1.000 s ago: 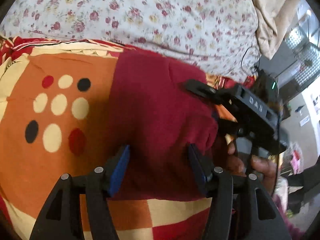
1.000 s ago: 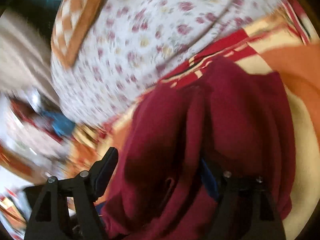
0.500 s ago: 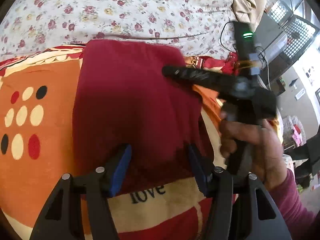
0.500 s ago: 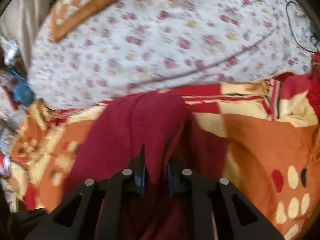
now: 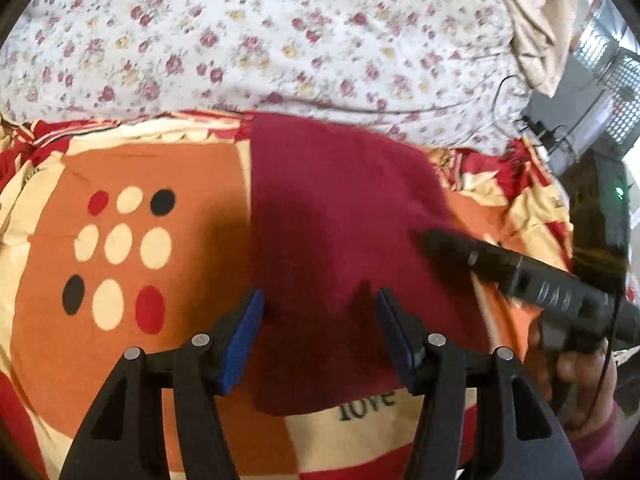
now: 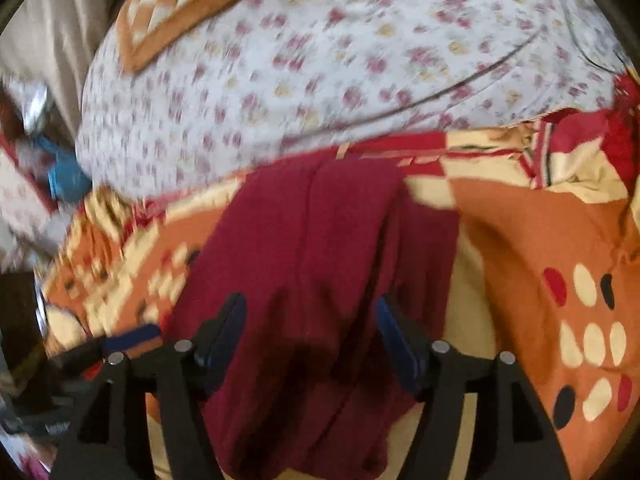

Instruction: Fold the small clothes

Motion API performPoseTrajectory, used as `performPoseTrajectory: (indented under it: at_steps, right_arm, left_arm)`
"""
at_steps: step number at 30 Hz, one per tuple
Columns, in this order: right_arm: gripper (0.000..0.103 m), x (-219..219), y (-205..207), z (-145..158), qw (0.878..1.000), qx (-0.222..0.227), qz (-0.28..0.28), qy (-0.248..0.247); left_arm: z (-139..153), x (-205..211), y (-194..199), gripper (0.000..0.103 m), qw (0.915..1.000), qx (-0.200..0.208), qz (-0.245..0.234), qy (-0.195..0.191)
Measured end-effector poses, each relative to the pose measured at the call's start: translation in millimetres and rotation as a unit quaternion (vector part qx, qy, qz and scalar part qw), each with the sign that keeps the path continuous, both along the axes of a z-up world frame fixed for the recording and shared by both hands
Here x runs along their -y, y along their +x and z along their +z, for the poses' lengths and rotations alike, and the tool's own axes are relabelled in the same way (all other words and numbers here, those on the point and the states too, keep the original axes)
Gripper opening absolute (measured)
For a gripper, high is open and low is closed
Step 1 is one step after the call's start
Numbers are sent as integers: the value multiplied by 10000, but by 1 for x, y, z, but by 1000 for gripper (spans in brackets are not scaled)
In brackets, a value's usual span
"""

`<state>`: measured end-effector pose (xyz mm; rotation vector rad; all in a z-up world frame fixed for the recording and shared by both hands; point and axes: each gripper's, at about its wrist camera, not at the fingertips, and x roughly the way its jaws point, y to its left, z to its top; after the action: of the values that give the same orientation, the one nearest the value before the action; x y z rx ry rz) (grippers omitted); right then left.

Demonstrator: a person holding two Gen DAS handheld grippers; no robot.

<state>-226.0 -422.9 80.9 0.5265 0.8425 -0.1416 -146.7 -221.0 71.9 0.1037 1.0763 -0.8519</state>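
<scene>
Maroon knit garment (image 5: 336, 240), soft and folded into a long panel, lies flat on the orange, red and cream patterned blanket (image 5: 132, 248) that covers the bed, directly ahead of and beneath both claws. A white floral bedsheet (image 5: 256, 40) spreads beyond it.

The left claw (image 5: 318, 332) hovers over the garment's near end with its blue pads (image 5: 242, 336) about half spread; nothing sits pinched between them, and the cloth below looks untouched by either pad. Its placement over the near hem suggests it is waiting to take that edge for the next fold.

The right claw (image 6: 310, 338) is opening, its pads standing either side of the fabric without pressing on it. A lengthwise ridge (image 6: 312, 216) runs up the garment ahead of it, probably a layer laid over. In the left wrist view this claw reaches in from the right, held in a person's hand (image 5: 576, 376), its tip over the garment's right edge.

Judging by the neat straight left edge and the doubled layer, a lengthwise fold seems done, and a crosswise fold likely remains. Blur in the right wrist view hides finer creases.
</scene>
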Motion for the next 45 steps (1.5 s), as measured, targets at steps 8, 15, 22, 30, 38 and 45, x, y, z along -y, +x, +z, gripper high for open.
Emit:
performPoseTrajectory:
  at_steps: [8, 15, 22, 30, 38, 45]
  right_arm:
    - [19, -14, -28, -10, 9983, -1, -19, -581]
    - [29, -7, -30, -10, 9995, -11, -181, -261]
    - [54, 13, -25, -5, 9970, 171, -704, 256]
    - [21, -3, -28, -9, 9975, 65, -512, -480]
    - [21, -5, -29, -14, 9962, -81, -522, -688]
    - [21, -2, -40, -10, 9981, 50, -531, -320]
  left_arm:
    - [-18, 1, -5, 48, 9998, -88, -65, 155]
    - [-21, 1, -3, 48, 9998, -84, -15, 169]
    - [-22, 2, -1, 48, 9998, -78, -4, 161]
    - [-21, 2, -2, 48, 9998, -182, -90, 54]
    - [-20, 2, -4, 48, 9999, -138, -83, 64]
    - [-11, -6, 2, 48, 9996, -204, 53, -196]
